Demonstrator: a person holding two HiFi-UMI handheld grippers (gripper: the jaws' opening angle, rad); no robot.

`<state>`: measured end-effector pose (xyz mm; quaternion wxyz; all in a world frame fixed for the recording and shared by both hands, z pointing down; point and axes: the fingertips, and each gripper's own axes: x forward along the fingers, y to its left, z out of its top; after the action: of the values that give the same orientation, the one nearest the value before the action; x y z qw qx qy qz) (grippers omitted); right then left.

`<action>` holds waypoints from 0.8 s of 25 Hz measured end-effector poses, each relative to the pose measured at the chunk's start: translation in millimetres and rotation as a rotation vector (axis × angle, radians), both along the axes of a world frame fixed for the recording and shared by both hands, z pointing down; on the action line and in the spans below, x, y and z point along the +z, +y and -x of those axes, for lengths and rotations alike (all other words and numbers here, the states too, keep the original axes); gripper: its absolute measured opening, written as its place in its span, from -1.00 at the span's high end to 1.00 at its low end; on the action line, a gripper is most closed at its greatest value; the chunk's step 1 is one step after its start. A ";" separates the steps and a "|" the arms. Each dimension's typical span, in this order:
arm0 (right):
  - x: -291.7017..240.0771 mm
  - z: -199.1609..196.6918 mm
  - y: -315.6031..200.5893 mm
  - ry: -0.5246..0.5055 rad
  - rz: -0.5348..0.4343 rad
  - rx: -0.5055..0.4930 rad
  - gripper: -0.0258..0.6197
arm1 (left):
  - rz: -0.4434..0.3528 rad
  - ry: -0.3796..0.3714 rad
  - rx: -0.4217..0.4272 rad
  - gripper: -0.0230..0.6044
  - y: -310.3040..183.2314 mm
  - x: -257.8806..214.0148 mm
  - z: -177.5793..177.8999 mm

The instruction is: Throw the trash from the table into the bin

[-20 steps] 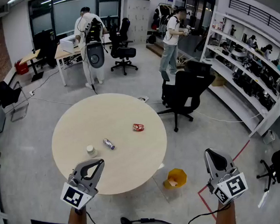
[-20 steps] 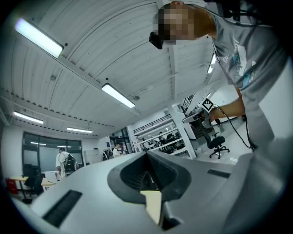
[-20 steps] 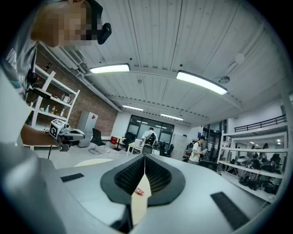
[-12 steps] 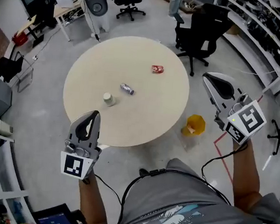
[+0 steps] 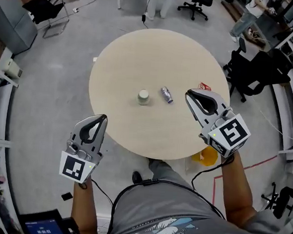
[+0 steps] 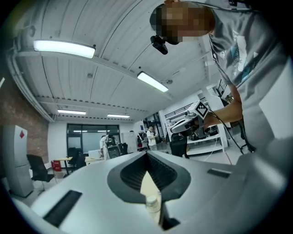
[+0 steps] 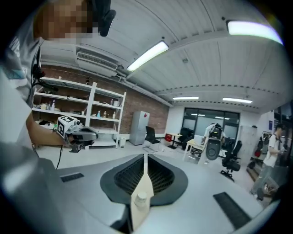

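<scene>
While the left gripper and right gripper were both closed and empty, cup and can lay mid-table; the right gripper half-hid the red wrapper at the right edge and the yellow bin on the floor below

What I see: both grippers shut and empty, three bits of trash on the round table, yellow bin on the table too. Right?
Not quite. The head view shows the yellow bin on the floor beside the round table, not on it. The rest holds: cup, small can and red scrap lie there; left gripper and right gripper are shut and empty.
</scene>
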<state>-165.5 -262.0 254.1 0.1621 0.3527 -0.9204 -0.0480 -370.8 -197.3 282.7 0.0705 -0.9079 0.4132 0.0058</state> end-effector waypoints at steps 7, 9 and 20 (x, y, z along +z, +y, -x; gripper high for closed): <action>90.4 82.5 -76.1 0.110 0.172 -0.202 0.54 | 0.118 -0.004 -0.077 0.79 -52.7 38.5 13.6; 129.7 105.0 -99.2 0.151 0.220 -0.258 0.41 | 0.160 0.008 -0.085 0.79 -73.6 63.2 17.4; 279.9 143.9 -147.5 0.307 0.416 -0.348 0.13 | 0.313 0.007 -0.087 0.79 -117.9 137.7 10.2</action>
<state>-309.4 -409.5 534.0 0.3572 0.1376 -0.9218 0.0614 -380.9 -315.2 420.4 -0.0730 -0.8891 0.4480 -0.0584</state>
